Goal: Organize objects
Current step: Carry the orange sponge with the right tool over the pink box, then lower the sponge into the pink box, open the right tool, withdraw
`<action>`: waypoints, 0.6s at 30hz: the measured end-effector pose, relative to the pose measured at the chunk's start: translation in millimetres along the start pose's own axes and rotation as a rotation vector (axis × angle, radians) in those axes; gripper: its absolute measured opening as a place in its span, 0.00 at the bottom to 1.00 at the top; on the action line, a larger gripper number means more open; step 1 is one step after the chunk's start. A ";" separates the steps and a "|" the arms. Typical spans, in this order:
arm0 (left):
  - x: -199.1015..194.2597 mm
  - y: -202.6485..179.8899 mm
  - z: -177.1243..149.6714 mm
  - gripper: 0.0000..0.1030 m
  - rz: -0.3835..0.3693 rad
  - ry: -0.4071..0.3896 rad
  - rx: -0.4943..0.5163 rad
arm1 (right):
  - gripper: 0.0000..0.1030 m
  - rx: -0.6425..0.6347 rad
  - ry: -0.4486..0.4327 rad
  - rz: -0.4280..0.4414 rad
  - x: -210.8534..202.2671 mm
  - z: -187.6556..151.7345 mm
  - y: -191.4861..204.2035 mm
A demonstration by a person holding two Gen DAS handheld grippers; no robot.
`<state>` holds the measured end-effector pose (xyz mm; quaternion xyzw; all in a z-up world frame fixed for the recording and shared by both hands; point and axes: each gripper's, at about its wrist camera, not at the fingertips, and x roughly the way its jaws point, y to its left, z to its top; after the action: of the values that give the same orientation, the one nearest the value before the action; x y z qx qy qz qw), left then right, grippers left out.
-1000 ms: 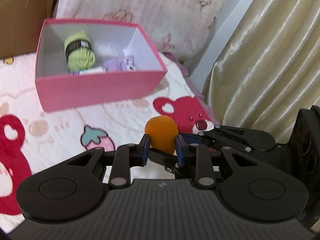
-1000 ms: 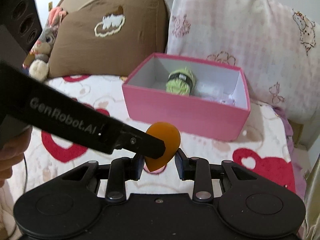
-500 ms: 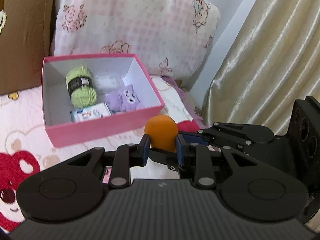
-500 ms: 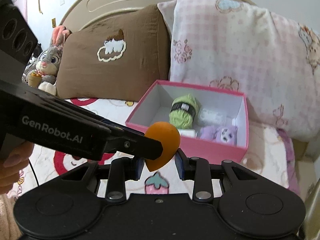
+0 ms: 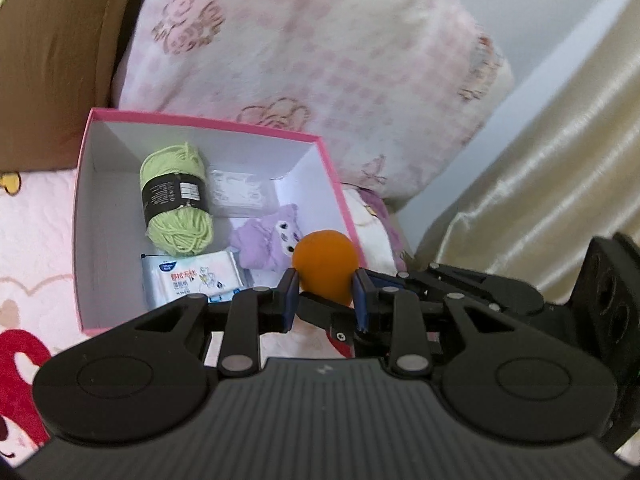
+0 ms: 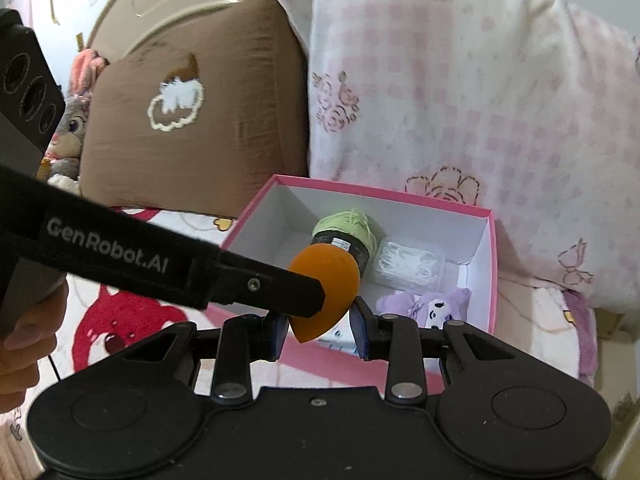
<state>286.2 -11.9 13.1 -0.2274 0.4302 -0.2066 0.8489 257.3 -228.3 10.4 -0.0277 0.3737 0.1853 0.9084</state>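
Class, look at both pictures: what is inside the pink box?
Inside the pink box lie a green yarn skein, a clear packet of white items, a purple plush toy and a tissue pack. The orange sponge and jaws cover the near corner.

Black ribbed housing with twin round discs, silver pivot screws, blue pads on left gripper (image 5: 324, 296); white "GenRobot.AI" lettering beside right gripper (image 6: 318, 322); bare hand (image 6: 24, 328).
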 end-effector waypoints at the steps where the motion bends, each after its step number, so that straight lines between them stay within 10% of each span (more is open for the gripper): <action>1: 6.5 4.5 4.3 0.27 0.005 0.000 -0.005 | 0.36 0.002 -0.005 0.004 7.1 1.3 -4.1; 18: 104.9 47.7 34.2 0.26 0.150 0.089 -0.004 | 0.37 0.109 0.095 0.018 116.9 4.4 -52.3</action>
<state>378.9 -23.4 -62.6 -0.1865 0.4835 -0.1513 0.8417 355.2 -239.2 -71.7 0.0164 0.4262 0.1712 0.8881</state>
